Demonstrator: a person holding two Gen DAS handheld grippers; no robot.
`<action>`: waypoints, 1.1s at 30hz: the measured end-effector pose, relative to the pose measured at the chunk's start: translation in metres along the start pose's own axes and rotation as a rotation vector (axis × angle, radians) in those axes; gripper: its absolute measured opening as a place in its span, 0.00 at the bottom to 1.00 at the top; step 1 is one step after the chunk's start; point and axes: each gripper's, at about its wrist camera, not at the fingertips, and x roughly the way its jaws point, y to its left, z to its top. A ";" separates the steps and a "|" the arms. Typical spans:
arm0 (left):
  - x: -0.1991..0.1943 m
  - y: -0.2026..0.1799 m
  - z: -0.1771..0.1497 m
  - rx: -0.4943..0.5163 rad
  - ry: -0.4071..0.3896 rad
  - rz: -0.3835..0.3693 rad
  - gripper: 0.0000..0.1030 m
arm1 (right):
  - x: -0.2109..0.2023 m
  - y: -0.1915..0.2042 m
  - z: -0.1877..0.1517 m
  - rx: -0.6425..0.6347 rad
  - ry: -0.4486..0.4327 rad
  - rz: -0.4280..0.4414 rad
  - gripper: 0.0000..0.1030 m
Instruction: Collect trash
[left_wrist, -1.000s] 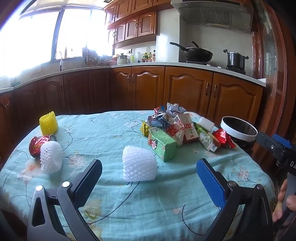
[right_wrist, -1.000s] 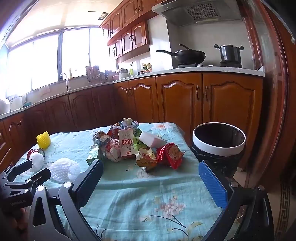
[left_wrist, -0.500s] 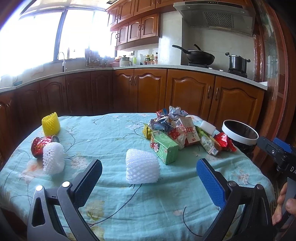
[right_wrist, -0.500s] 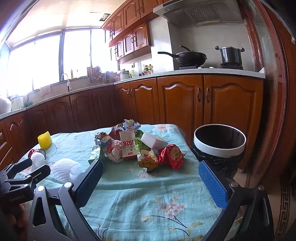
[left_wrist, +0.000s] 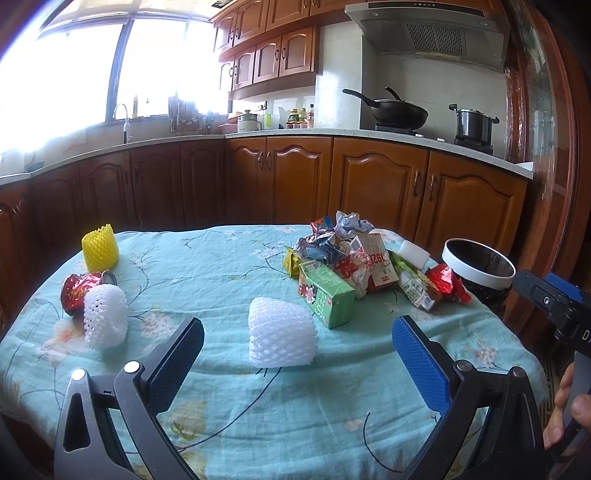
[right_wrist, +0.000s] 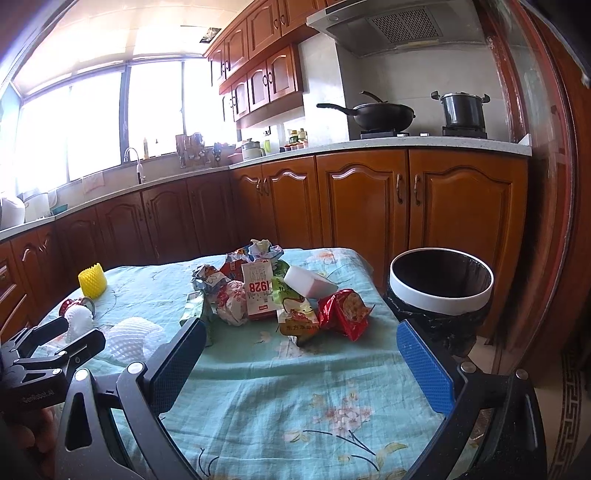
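A pile of trash (left_wrist: 354, 262) lies on the far right of the table: crumpled wrappers, a green carton (left_wrist: 327, 295), a red and white carton (right_wrist: 259, 291), a red bag (right_wrist: 343, 308). A white foam net (left_wrist: 281, 338) lies just ahead of my left gripper (left_wrist: 297, 360), which is open and empty. Another white foam net (left_wrist: 105, 317), a red can (left_wrist: 79, 290) and a yellow foam net (left_wrist: 99, 249) are at the left. My right gripper (right_wrist: 301, 360) is open and empty, short of the pile. A black bin with a white rim (right_wrist: 441, 291) stands off the table's right edge.
The table has a teal flowered cloth (left_wrist: 221, 280). Brown cabinets (left_wrist: 369, 188) and a counter with a wok and a pot run behind it. The other gripper shows at the right edge of the left wrist view (left_wrist: 554, 306).
Both views have tilted up a little, so the table sits lower in frame. Nothing on the table has moved. Both grippers stay open.
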 end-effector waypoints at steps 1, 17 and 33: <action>0.001 0.000 0.000 0.000 0.001 0.000 0.99 | 0.000 0.000 0.001 0.000 0.001 0.002 1.00; 0.005 0.000 0.001 0.003 0.005 0.002 0.99 | 0.003 -0.003 0.002 0.015 0.011 0.023 1.00; 0.014 0.001 0.001 0.000 0.027 0.002 0.99 | 0.011 -0.006 0.001 0.022 0.028 0.020 1.00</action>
